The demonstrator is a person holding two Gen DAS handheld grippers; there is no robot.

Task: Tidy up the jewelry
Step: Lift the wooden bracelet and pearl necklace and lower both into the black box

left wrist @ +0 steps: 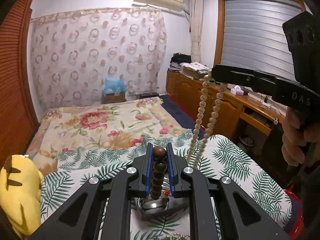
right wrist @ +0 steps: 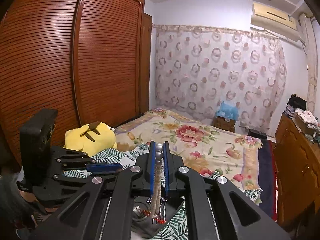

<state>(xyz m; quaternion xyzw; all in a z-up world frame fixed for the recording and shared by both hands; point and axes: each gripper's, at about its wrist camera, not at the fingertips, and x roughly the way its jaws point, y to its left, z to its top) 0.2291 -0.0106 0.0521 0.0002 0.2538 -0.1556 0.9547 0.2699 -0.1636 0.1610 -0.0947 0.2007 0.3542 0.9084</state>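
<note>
Jaws of left gripper [left wrist: 159, 156] are clamped on a dark brown wooden bead strand [left wrist: 159, 166]; right gripper [right wrist: 159, 154] pinches a cream pearl necklace [left wrist: 202, 108], dangled w/ loose end over the dark tray [right wrist: 172, 210]. Swinging could snag strands or miss tray.

Dark brown beads [left wrist: 159, 160], pale cream necklace [left wrist: 202, 108], green palm-leaf cloth [left wrist: 230, 160] (white ground), yellow plush [left wrist: 18, 196].

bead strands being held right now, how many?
2. Dark wooden strand in the left tool; pale pearl strand hanging from the right tool. More jewelry below may be hidden.
</note>
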